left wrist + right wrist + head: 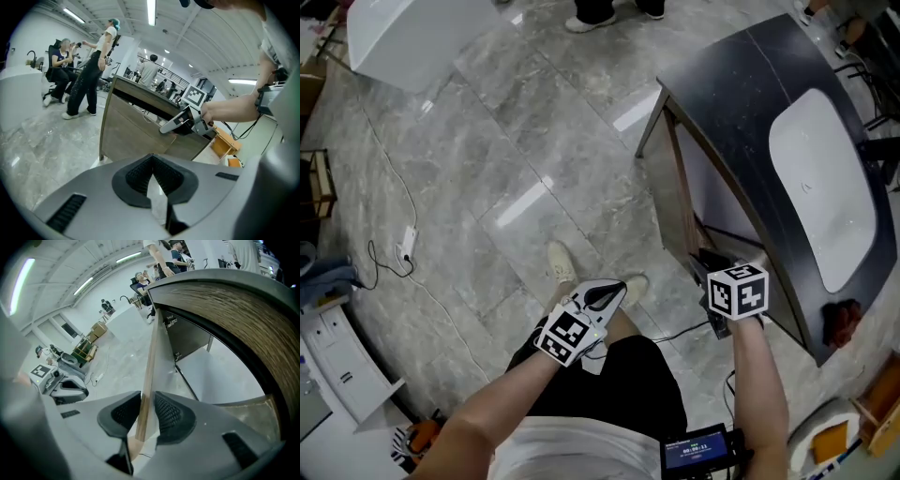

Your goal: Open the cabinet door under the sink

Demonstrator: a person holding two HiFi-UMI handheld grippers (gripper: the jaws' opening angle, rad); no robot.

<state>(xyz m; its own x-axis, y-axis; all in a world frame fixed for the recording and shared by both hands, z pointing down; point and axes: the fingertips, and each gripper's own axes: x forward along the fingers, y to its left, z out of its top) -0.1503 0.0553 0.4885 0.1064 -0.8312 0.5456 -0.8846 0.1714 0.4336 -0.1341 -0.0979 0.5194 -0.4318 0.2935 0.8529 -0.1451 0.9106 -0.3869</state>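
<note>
Fingers of the right gripper [147, 404] stand partly apart, and the thin wooden edge of the cabinet door [151, 352] runs up between them. The edge lies close against the pad on the view's left, while a sliver of gap shows before the other pad, so the pads bracket the door loosely and do not squeeze it. Past the fingertips the door edge climbs toward the underside of the dark countertop [741, 103], and to the right of the fingers the cabinet's pale inside with a dark rail lies open to view.

From the head view the door is swung out from the cabinet, and the right gripper sits at its free edge. The white sink [820, 178] lies above and to the right of those fingers, set into the countertop.

The left gripper [152, 161] has its fingers pressed together with nothing between them. It hangs over the person's thigh, well apart from the door. Ahead of its fingertips stand a brown cabinet panel and the right gripper, with grey marble floor [487, 159] to their left.
</note>
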